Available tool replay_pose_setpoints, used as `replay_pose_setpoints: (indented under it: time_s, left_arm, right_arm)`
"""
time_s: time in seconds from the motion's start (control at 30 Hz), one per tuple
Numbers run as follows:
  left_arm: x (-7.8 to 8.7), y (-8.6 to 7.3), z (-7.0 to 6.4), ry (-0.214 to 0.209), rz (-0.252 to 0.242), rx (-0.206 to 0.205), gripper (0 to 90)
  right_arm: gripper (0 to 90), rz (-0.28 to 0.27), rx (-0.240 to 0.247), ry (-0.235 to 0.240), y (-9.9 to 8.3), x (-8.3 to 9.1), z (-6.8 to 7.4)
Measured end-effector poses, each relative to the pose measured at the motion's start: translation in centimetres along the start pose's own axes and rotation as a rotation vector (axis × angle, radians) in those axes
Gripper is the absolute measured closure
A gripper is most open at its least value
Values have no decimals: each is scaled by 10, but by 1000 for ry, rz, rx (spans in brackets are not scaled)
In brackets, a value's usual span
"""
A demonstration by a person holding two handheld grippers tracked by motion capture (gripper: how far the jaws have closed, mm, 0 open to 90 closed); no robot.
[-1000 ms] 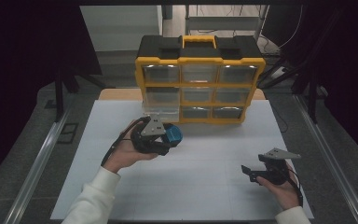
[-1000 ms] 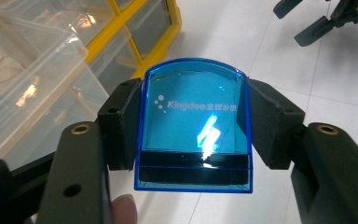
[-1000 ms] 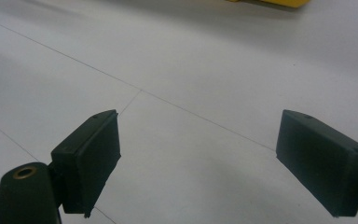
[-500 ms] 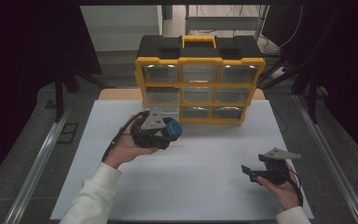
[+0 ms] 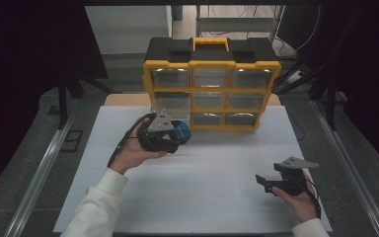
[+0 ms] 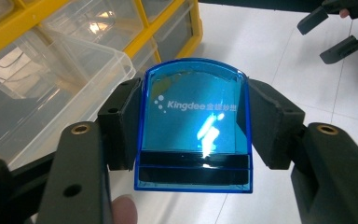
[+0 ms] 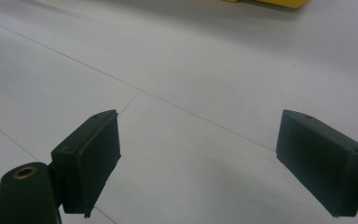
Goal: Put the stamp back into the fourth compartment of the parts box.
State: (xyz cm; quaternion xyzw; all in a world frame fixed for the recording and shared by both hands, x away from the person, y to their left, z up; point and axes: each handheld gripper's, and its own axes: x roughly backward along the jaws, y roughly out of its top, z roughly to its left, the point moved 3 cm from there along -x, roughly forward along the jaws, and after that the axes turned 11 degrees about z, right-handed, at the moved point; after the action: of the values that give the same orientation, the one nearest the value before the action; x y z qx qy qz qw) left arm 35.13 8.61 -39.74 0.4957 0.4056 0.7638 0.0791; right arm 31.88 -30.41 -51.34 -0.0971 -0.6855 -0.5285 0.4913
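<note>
the blue translucent block was held clamped between the jaws of the left tool, gripped by its two flat sides, with white "kingdee" lettering seen across its glossy face. it was a rounded-top piece of clear blue plastic, smooth and shiny, with a dark band near its lower edge and a bright glare spot in the middle. in the high view the block was seen raised off the white table, just in front of the lower left part of the yellow organiser.

the step in hand was judged to be the carrying of the block to a drawer. in the left gripper view a clear plastic drawer was seen pulled out of the organiser, just to the left of the block, hard-walled, see-through, and no contents could be made out in it. the next move was judged to call for the block to be brought over that open drawer, lowered past its rim, and only then released by parting the jaws.

the organiser itself was made of a yellow frame with a black top and handle, and rows of transparent drawers.

the right tool was rested low at the near right of the table, well apart from the work, its black matte pads spread wide with nothing between them.
</note>
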Motion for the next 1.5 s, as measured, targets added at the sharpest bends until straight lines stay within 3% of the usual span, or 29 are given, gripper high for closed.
replay_pose_setpoints:
  time_s: [1.5]
  left_arm:
    - [9, 15, 36, 59, -26, 54, 418]
  right_arm:
    - [142, 2, -2, 2, 0, 0, 0]
